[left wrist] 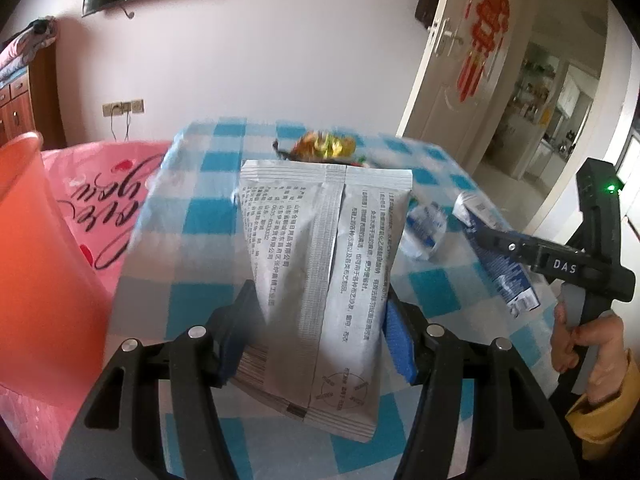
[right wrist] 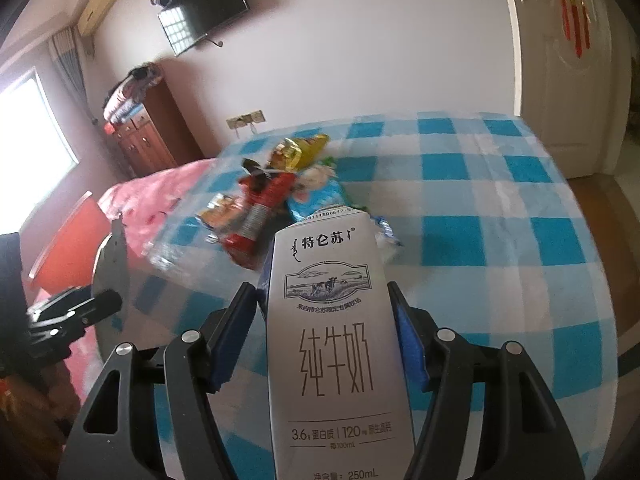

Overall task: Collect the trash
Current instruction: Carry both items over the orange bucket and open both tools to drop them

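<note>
With the left gripper [left wrist: 320, 320] clamped on a limp silver sachet [left wrist: 320, 264] and the right gripper [right wrist: 322, 332] clamped on a milk carton [right wrist: 332, 320], both above the checked surface [right wrist: 500, 240], either could slip free before reaching the orange bin [left wrist: 36, 260].

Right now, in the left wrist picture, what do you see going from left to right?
Orange bin → pink bag → silver pouch in the left hand-held gripper → crumpled blue-and-white wrapper → milk carton in the right hand-held gripper.
</note>
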A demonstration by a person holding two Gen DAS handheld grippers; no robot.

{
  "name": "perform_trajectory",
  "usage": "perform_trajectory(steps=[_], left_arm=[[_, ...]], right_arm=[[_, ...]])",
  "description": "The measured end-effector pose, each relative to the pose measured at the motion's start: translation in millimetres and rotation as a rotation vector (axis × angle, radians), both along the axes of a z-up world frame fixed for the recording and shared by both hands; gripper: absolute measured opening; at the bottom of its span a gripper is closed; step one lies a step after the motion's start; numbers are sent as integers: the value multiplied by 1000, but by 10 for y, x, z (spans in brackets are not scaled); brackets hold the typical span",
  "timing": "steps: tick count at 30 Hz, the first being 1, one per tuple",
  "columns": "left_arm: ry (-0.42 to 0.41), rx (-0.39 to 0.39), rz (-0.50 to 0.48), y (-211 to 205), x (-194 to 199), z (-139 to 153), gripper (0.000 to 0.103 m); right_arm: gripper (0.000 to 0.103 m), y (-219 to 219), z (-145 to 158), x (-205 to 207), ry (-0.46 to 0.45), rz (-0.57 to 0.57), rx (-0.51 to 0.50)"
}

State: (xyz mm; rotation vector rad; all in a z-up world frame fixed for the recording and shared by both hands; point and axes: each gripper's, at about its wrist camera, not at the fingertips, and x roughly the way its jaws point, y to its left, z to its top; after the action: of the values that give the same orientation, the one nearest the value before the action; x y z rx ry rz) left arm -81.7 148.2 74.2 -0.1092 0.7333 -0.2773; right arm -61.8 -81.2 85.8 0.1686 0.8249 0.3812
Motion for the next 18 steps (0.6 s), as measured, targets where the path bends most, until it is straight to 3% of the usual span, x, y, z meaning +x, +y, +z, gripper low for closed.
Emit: perform_trajectory(steps=[8,18], left_arm=[[-87,-31,58,264,-125,357,60],[-194,-7,270,1028,-339,809,61]], right_arm=[[66,432,407,12,-29,76,77],[66,1450,876,148,-46,274,136]])
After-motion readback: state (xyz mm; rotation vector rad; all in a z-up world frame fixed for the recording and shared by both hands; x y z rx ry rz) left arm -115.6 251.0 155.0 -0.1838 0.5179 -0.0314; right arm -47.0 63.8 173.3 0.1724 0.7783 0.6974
